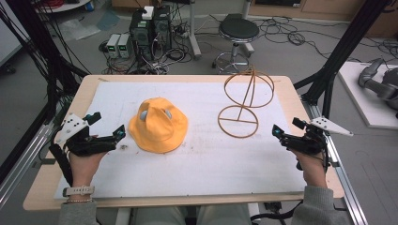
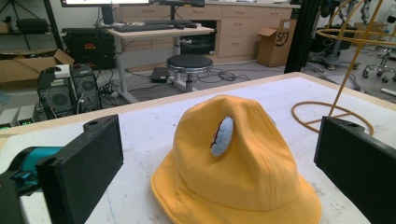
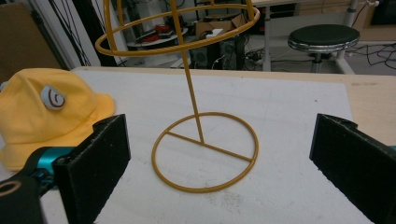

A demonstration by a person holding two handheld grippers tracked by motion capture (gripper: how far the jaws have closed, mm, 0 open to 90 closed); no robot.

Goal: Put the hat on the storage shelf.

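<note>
A yellow bucket hat (image 1: 158, 125) with small pale patches lies brim-down on the white mat, left of centre. It sits right ahead of the left gripper's jaws as the hat (image 2: 236, 168), and at the left edge as the hat (image 3: 39, 109). A yellow wire hat stand (image 1: 244, 103) is upright at the right back; its ring base (image 3: 204, 151) rests flat on the mat. My left gripper (image 1: 107, 125) is open, just left of the hat, not touching. My right gripper (image 1: 286, 129) is open, to the right of the stand's base.
The white mat (image 1: 197, 159) covers a wooden table (image 1: 42, 187). Beyond the far edge stand a black stool (image 1: 238, 32), computer towers (image 1: 150, 28) and loose cables on the floor. Black frame posts (image 1: 342, 51) flank the table.
</note>
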